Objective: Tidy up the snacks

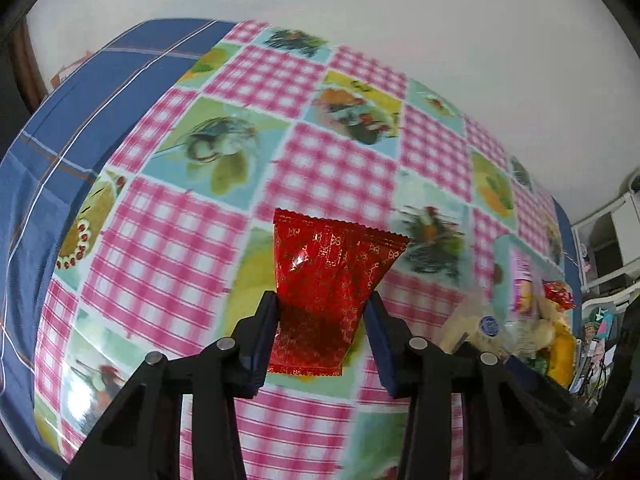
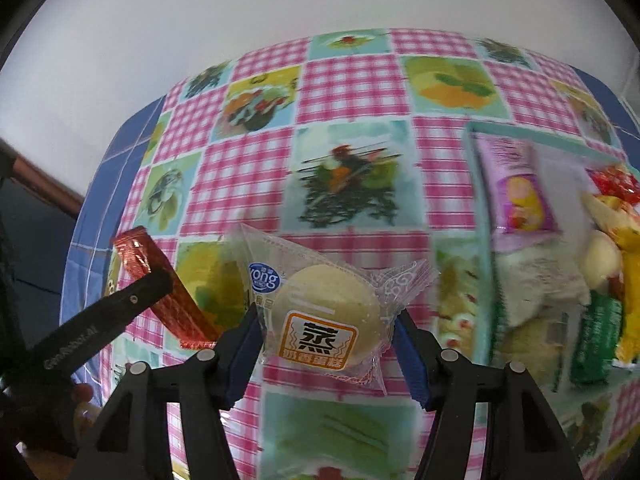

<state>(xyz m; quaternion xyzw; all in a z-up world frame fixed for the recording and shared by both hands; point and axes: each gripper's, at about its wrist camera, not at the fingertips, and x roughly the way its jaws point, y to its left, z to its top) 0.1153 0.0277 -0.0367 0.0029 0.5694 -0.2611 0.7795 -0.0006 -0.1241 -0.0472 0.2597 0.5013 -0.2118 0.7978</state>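
My left gripper [image 1: 322, 312] is shut on a shiny red snack packet [image 1: 328, 276], pinched at its middle and held above the checked tablecloth [image 1: 168, 236]. In the right wrist view the same red packet [image 2: 138, 250] and the left gripper's black finger [image 2: 120, 304] show at the left. My right gripper [image 2: 328, 328] is shut on a clear-wrapped steamed cake [image 2: 324, 312], a pale round bun with an orange label. A clear container [image 2: 484, 248] of mixed snacks stands at the right, also seen as the snack pile [image 1: 532, 316] in the left wrist view.
The pink-checked tablecloth with food pictures lies over a blue cloth [image 1: 52, 128] at the table's left edge. A white wall [image 2: 240, 8] rises behind. Shelves and clutter [image 1: 608, 248] stand at the far right. A hand [image 2: 86, 404] shows at the lower left.
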